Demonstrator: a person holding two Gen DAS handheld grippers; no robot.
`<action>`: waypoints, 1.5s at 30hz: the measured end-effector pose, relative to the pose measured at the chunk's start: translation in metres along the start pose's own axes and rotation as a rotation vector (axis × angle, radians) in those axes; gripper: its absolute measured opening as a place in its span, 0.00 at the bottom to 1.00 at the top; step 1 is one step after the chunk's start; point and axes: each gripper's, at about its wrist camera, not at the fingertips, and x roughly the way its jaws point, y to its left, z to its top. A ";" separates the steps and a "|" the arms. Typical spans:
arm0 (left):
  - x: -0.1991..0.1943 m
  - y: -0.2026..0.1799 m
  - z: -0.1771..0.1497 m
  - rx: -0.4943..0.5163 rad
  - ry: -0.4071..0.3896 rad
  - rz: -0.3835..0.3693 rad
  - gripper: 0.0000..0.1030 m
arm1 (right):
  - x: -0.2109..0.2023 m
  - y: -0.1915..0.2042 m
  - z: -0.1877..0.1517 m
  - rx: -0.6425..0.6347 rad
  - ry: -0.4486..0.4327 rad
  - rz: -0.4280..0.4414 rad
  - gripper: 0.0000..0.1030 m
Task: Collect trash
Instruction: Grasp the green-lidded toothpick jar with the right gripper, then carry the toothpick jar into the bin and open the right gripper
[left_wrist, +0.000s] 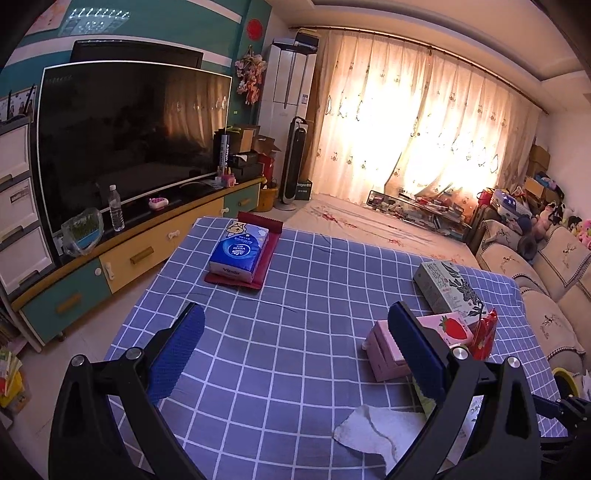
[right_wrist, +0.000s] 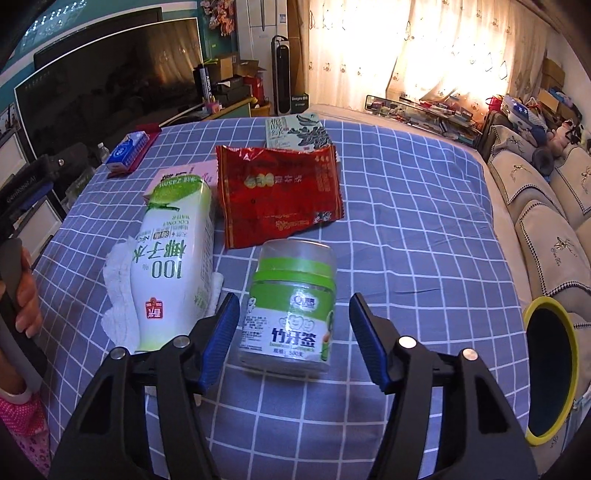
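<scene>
Right tool (right_wrist: 293, 338) spread, straddling the toothpick jar (right_wrist: 290, 308) just in front of the red wrapper (right_wrist: 279, 192). Left tool (left_wrist: 295, 350) spread, empty. Jar likely light, rigid, slick; grip its labelled middle.

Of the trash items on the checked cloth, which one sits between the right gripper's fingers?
The clear plastic toothpick jar with the green band. It lies between the open right gripper; the white-green coconut water carton and red snack wrapper lie farther off.

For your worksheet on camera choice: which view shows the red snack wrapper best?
The right wrist view: the red snack wrapper lies flat and fully visible on the checked cloth. The left wrist view catches only a thin red edge beside the strawberry carton.
</scene>
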 end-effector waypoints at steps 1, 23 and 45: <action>0.001 -0.001 -0.001 0.004 0.000 -0.002 0.95 | 0.003 0.000 0.000 0.002 0.005 -0.002 0.56; -0.002 -0.007 0.000 0.013 0.002 -0.013 0.95 | -0.004 -0.007 -0.003 0.024 -0.002 0.031 0.47; 0.000 -0.006 0.000 0.026 0.005 -0.006 0.95 | -0.084 -0.267 -0.054 0.471 -0.067 -0.334 0.47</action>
